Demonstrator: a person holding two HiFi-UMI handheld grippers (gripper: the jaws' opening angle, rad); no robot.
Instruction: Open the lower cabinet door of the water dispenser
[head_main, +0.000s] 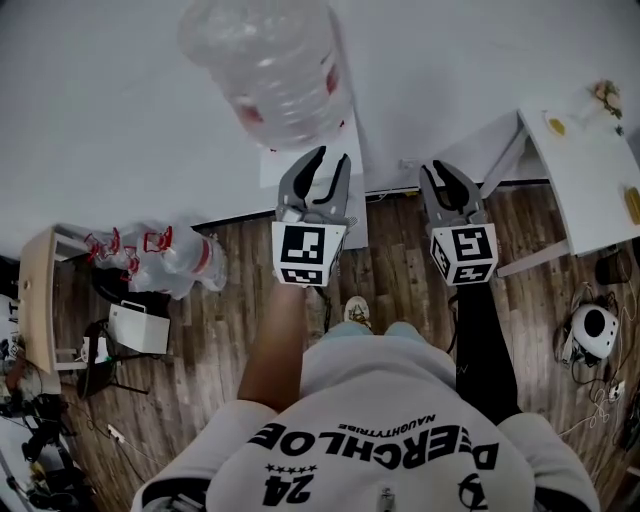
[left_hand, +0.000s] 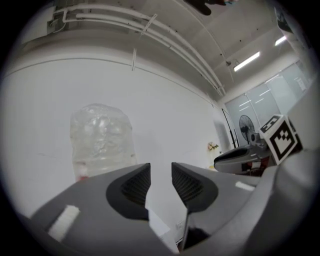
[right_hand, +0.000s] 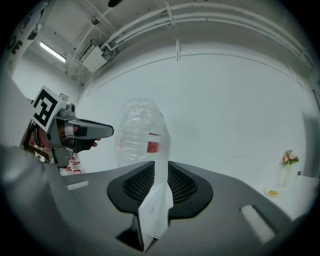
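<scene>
The white water dispenser (head_main: 305, 160) stands against the wall, seen from above, with a big clear bottle (head_main: 268, 65) upside down on top. Its lower cabinet door is hidden from above. My left gripper (head_main: 334, 156) is held level in front of the dispenser, jaws apart and empty. My right gripper (head_main: 437, 167) is level to the right of the dispenser, with a narrow empty gap between its jaws. In the left gripper view the bottle (left_hand: 102, 140) rises behind the left gripper (left_hand: 161, 172). In the right gripper view the dispenser (right_hand: 156, 210) shows through the gap of the right gripper (right_hand: 161, 170).
Several empty bottles (head_main: 165, 262) lie on the wooden floor at the left, beside a low wooden shelf (head_main: 38, 290). A white table (head_main: 590, 175) stands at the right, with a round white device (head_main: 595, 330) and cables on the floor below it. My foot (head_main: 357, 312) is just before the dispenser.
</scene>
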